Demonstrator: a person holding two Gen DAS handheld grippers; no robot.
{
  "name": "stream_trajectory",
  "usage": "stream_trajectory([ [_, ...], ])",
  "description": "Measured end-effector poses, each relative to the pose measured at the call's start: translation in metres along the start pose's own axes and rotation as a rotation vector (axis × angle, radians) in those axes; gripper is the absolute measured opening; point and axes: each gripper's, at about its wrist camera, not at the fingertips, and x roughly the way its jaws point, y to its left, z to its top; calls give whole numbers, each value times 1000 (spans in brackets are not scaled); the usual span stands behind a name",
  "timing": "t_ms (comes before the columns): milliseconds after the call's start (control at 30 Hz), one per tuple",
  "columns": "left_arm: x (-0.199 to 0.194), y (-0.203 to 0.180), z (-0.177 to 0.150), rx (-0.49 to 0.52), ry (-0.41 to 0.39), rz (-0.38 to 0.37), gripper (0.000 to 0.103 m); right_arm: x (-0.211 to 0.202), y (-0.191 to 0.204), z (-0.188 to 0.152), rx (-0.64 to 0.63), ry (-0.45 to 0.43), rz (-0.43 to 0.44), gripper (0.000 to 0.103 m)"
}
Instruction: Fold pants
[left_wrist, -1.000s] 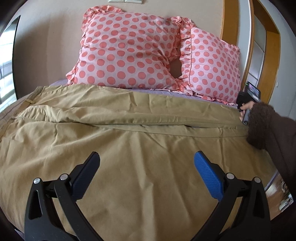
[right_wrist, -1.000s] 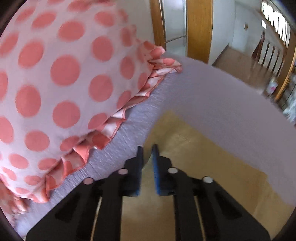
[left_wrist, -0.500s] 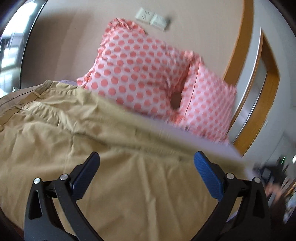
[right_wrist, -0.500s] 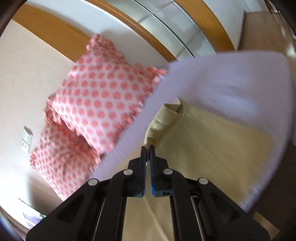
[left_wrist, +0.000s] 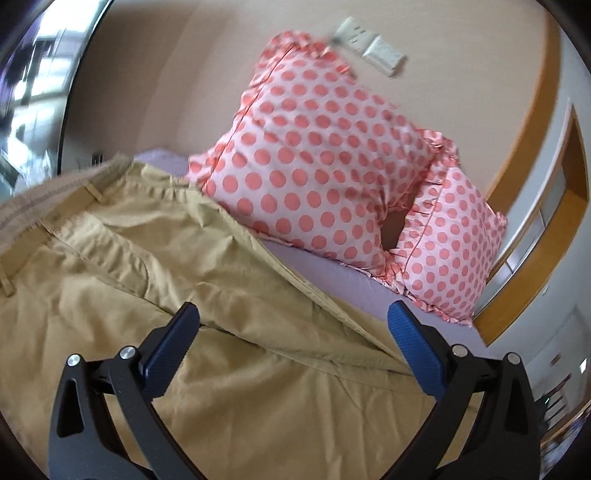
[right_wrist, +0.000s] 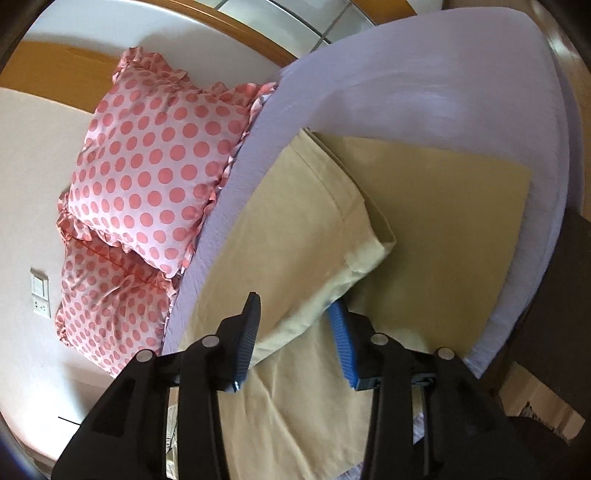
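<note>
1. Compared with half a second earlier, the right gripper (right_wrist: 295, 332) is seen with its jaws parted to a moderate gap; then they were pinched nearly together on a leg end. That cuff now lies between the blue pads without being clamped.
2. The left gripper (left_wrist: 293, 343) is held wide apart as before, with nothing between its pads, above the cloth. Its view has swung further, so the waistband is shown at left.
3. One pair of tan cotton pants (left_wrist: 155, 266) is counted, spread on the lavender bed sheet (right_wrist: 424, 85); one leg (right_wrist: 314, 221) is laid back over the other.
4. Two pink pillows with coral polka dots and ruffled edges (left_wrist: 314, 158) are counted, propped against the beige wall.
5. Two white wall plates (left_wrist: 369, 46) are seen above the pillows.
</note>
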Motion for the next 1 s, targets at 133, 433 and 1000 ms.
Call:
stream_trajectory([
  [133,29,8,25,-45,48,66,101,2,2,-1,-12,-44,-2,29],
  [433,122,24,69,-82,228,206,97,-5,-11,20,7,-113,236,2],
  [1000,-31,61,12,-118,17,136,3,-52,-5,30,-46,-224,329,2],
])
